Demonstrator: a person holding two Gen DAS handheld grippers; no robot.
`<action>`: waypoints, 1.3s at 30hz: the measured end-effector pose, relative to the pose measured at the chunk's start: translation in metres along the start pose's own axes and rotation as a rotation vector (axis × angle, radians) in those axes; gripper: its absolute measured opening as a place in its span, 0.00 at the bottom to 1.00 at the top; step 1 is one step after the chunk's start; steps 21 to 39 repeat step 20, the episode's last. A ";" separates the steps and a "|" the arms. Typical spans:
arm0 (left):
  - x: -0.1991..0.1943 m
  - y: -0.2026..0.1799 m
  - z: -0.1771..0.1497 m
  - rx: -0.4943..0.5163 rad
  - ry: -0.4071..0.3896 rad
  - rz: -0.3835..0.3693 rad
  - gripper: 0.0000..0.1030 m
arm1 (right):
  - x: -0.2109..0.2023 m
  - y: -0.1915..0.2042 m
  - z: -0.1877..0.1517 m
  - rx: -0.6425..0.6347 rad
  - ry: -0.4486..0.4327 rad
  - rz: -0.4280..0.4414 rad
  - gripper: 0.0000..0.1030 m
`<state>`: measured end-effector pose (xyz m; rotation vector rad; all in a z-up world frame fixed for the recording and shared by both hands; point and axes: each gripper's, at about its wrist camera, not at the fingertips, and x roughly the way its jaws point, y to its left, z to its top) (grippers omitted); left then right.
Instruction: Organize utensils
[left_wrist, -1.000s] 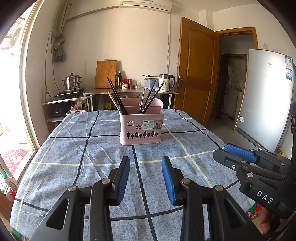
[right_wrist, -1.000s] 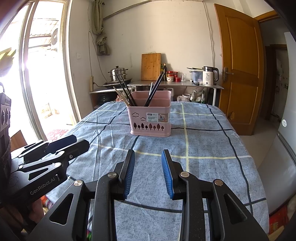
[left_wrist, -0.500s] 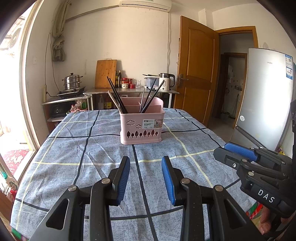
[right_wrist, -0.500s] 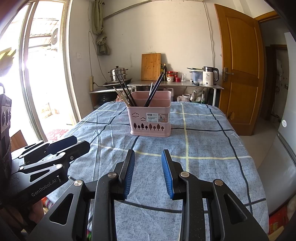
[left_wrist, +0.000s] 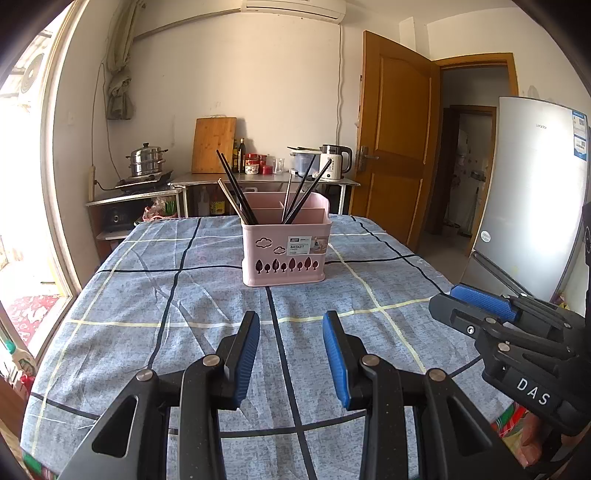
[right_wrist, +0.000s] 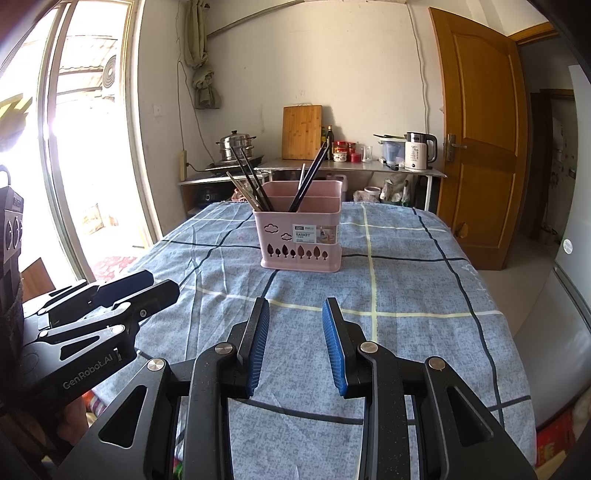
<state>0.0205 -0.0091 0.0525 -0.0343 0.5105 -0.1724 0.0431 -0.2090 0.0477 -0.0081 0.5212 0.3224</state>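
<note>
A pink utensil basket (left_wrist: 285, 254) stands upright in the middle of the table; it also shows in the right wrist view (right_wrist: 301, 240). Several dark chopsticks (left_wrist: 236, 194) lean in its left compartment and more chopsticks (left_wrist: 304, 192) in its right one. My left gripper (left_wrist: 290, 326) is open and empty, held over the near part of the table, well short of the basket. My right gripper (right_wrist: 295, 314) is open and empty too, level beside it. Each gripper shows in the other's view, the right gripper (left_wrist: 476, 304) and the left gripper (right_wrist: 147, 286).
The table has a blue-grey checked cloth (left_wrist: 177, 295). Behind it stand a counter with a kettle (left_wrist: 334, 166), a cutting board (left_wrist: 214, 146) and a steel pot (left_wrist: 146, 164). A wooden door (left_wrist: 395, 140) and a grey fridge (left_wrist: 535, 195) are at the right.
</note>
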 end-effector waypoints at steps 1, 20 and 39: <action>0.000 0.000 0.000 0.002 0.000 0.006 0.34 | 0.000 0.000 0.000 0.000 0.000 0.000 0.30; -0.003 -0.001 -0.004 -0.011 -0.007 0.017 0.34 | 0.000 0.000 0.000 -0.002 0.000 -0.001 0.30; -0.003 -0.001 -0.004 -0.011 -0.007 0.017 0.34 | 0.000 0.000 0.000 -0.002 0.000 -0.001 0.30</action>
